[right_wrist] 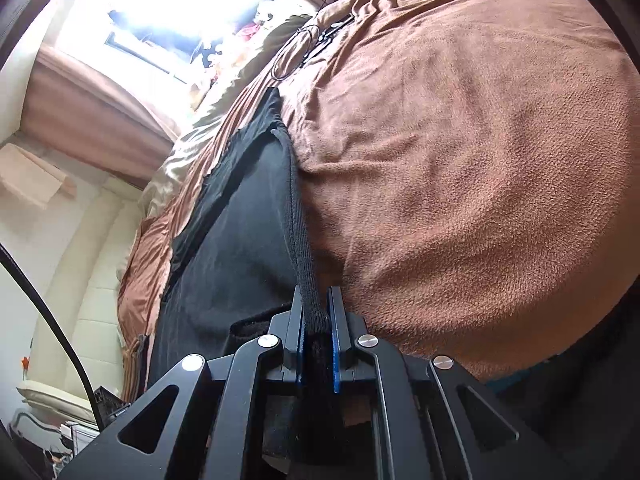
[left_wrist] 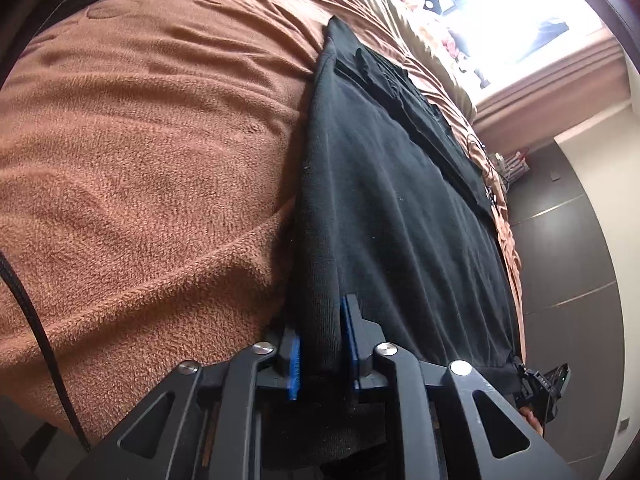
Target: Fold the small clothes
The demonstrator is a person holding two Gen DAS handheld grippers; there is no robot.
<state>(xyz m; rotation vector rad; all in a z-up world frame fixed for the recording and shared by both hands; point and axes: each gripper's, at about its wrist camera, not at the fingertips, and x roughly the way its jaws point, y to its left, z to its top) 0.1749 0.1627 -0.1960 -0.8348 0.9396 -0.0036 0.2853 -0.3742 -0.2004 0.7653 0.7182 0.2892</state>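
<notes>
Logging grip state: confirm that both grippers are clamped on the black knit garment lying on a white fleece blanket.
Wrong colour: the fleece blanket is brown, as the left wrist view shows. The left gripper and right gripper are clamped on the black knit garment.

Bed [left_wrist: 140, 140] covered by brown fleece blanket [right_wrist: 480, 160], rumpled; black garment [left_wrist: 380, 200] spread flat on blanket along bed edge, smaller dark piece [left_wrist: 392, 80] lying on its far part; looped thin cable [right_wrist: 296, 52] on blanket further back, near shiny beige cover [right_wrist: 172, 164]
</notes>
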